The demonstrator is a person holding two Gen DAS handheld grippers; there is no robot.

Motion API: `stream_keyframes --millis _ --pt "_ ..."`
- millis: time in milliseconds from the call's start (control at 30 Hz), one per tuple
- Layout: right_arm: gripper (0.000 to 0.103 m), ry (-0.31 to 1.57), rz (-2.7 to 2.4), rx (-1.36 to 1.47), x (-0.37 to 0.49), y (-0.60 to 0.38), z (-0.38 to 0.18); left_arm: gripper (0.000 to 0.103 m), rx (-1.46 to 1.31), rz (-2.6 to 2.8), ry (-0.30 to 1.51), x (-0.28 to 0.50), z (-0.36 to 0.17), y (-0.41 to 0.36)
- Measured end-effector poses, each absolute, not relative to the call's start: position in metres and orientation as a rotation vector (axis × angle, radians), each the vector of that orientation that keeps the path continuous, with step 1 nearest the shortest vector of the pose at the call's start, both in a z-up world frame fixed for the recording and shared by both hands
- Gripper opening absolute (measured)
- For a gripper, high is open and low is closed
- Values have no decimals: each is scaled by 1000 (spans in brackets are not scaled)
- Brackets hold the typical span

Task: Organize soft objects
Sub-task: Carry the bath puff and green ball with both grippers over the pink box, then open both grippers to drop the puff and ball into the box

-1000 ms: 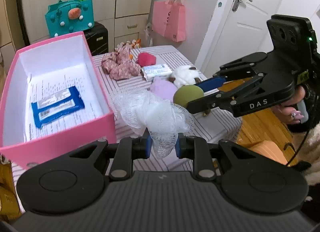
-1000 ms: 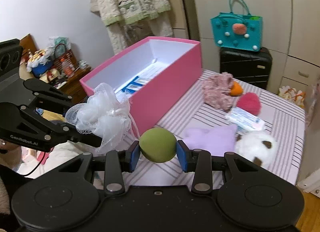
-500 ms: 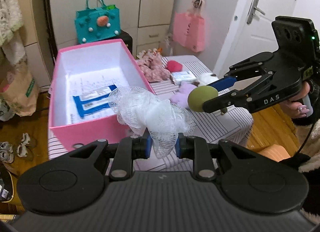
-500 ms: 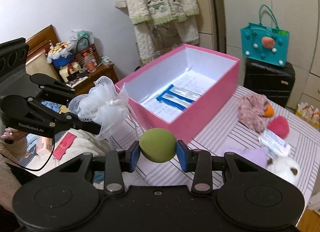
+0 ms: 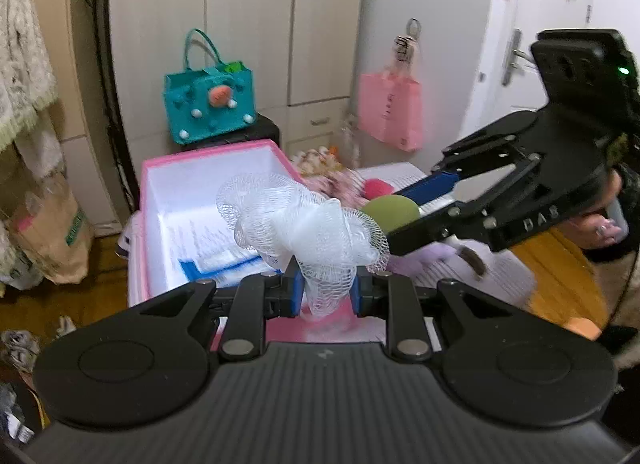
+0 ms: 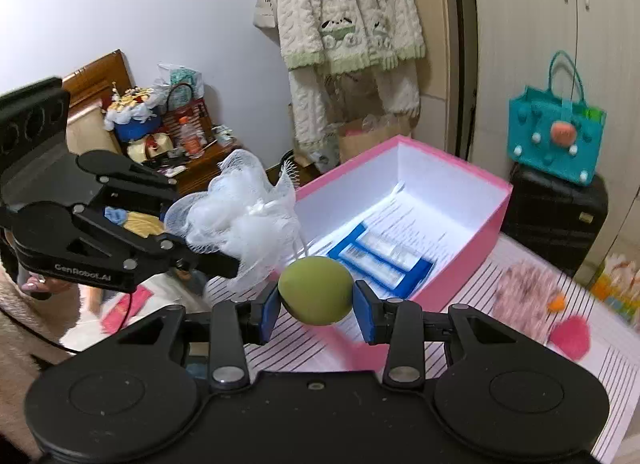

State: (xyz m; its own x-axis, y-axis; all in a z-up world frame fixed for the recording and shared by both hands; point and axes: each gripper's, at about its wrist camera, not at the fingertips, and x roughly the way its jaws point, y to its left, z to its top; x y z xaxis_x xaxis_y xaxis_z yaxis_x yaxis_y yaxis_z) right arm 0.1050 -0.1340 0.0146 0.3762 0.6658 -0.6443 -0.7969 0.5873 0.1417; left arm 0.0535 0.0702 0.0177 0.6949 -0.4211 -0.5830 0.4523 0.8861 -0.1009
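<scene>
My left gripper (image 5: 325, 291) is shut on a white mesh bath puff (image 5: 298, 224), held in the air in front of the near end of the open pink box (image 5: 160, 172). My right gripper (image 6: 316, 306) is shut on a green foam ball (image 6: 316, 290), held above the striped table just in front of the box (image 6: 472, 240). The right gripper and ball (image 5: 390, 214) show at right in the left wrist view. The left gripper and puff (image 6: 236, 220) show at left in the right wrist view. Blue-edged packets (image 6: 380, 256) lie in the box.
On the striped table (image 6: 500, 344) lie a pink floral cloth (image 6: 524, 292), a red puff (image 6: 570, 336) and a lilac soft item (image 5: 424, 256). A teal bag (image 5: 210, 104) on a black case stands behind the box. A pink bag (image 5: 390, 112) hangs by the door.
Both grippers have risen and pulled back from the table with their objects still held. The box now looks lower and farther away in both views.
</scene>
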Motion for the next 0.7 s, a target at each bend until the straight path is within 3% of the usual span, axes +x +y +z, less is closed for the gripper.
stream_keyframes --millis 267,700 --pt "44 679 858 -234 171 -115 11 21 29 -450 616 120 13 82" --pt "45 688 803 -478 262 -60 -37 22 73 -370 806 245 -36 83"
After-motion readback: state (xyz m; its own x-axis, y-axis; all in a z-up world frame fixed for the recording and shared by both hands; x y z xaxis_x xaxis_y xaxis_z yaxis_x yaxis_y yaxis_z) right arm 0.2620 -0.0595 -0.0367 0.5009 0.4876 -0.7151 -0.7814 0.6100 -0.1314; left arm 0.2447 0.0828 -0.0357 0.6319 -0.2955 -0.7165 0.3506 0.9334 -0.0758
